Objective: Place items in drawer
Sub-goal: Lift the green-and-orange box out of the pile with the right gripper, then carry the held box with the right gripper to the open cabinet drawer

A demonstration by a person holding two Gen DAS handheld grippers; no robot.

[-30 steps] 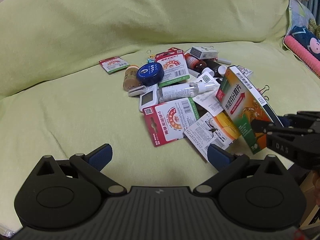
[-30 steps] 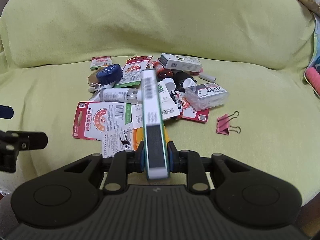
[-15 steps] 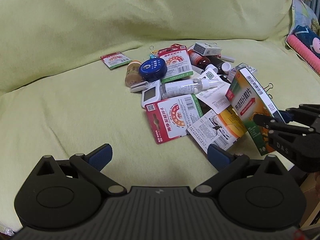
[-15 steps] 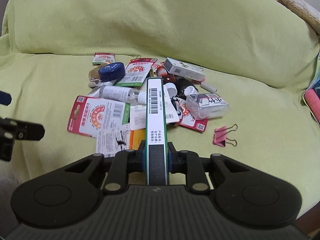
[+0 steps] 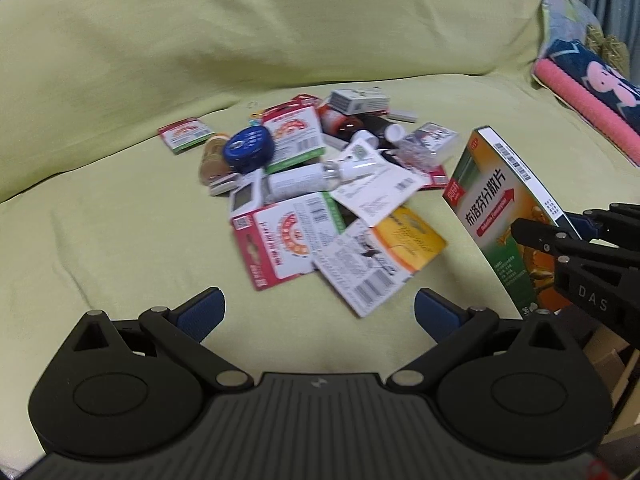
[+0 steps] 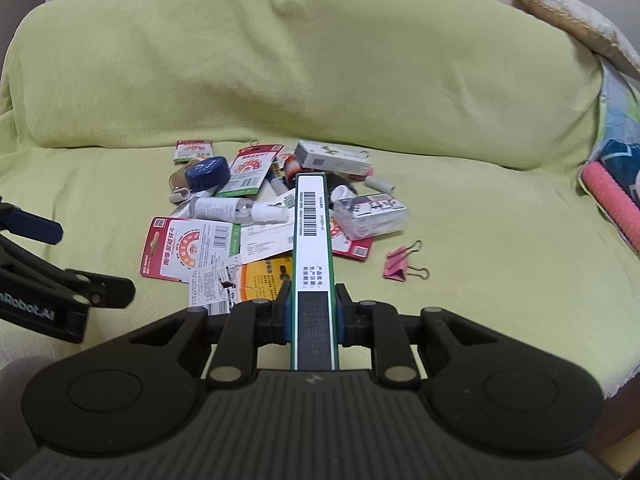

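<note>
My right gripper [image 6: 313,316] is shut on a green and white medicine box [image 6: 311,240], held edge-up above the sofa seat; the same medicine box [image 5: 508,216] shows at the right of the left wrist view, clamped in the black right gripper [image 5: 560,236]. My left gripper [image 5: 318,312] stands open over the front of the seat with nothing between its blue pads. A pile of small items [image 5: 320,188] lies on the green sofa cover: red and white cards, a blue round tin [image 5: 249,148], a spray bottle [image 6: 236,210], a clear box of clips [image 6: 372,212]. No drawer is in view.
A pink binder clip [image 6: 400,266] lies alone to the right of the pile. The sofa back [image 6: 320,72] rises behind. A pink and navy cushion [image 5: 592,96] sits at the right end. Bare green seat spreads left of the pile.
The right gripper has lifted the medicine box up and back from the pile, toward the right. The left gripper has drawn back slightly, still open.
</note>
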